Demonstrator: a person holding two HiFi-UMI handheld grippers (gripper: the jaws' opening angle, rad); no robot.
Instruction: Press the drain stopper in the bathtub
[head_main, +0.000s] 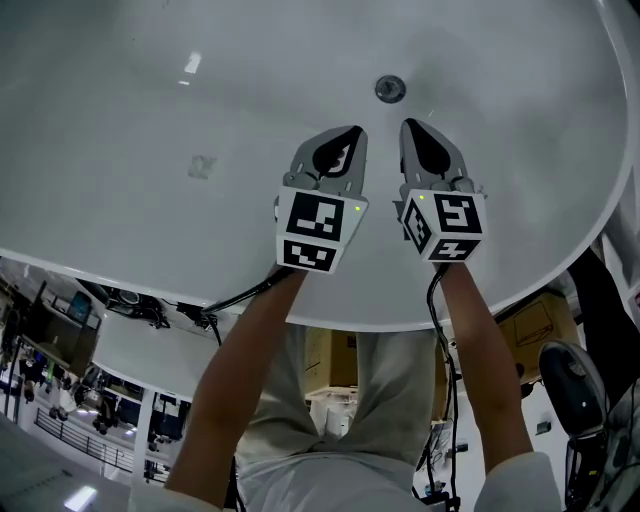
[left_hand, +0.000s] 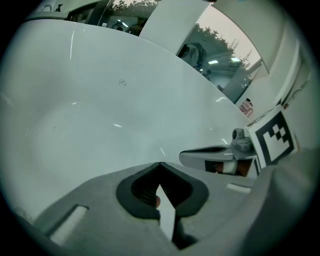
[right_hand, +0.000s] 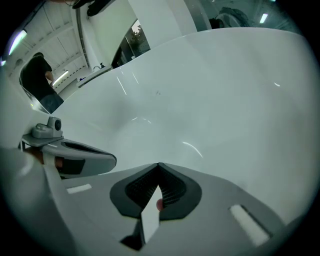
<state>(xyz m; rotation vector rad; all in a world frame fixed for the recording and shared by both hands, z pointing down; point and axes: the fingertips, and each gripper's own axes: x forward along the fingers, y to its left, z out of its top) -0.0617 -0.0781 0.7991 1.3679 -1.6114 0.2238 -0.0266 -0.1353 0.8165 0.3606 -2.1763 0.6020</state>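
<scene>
Bathtub (head_main: 120, 110) fills most of the head view, its glossy white inner surface curving down to a rim close to the person's body. On the left of that surface is a faint grey smudge (head_main: 203, 166), perhaps a scuff or a sticker; it is too soft to tell.

Right of it, the left tool (head_main: 356, 133) is held over the tub floor and points up the picture. Its marker cube (head_main: 318, 228) faces the camera, with a bare forearm (head_main: 250, 370) behind it and a black cable (head_main: 240, 295) trailing off to the left under the rim. In the left gripper view, the left tool (left_hand: 160, 164) has its two jaws brought together at the tips. Nothing is caught between them, and only white tub wall lies beyond.

The drain stopper (head_main: 390, 88), a small round metal disc, sits in the tub floor just beyond the two tool tips. It lies between them, a little nearer the right one, and touches neither.

The right tool (head_main: 408, 127) stands just beside the left one, roughly parallel and apart from it, with its own marker cube (head_main: 448, 225) lower down. A second cable (head_main: 433, 300) hangs along that forearm. In the right gripper view, the right tool (right_hand: 159, 165) also has its jaws closed tip to tip and holds nothing. The left tool (right_hand: 107, 159) shows at that view's left edge, over the bare white surface.
</scene>
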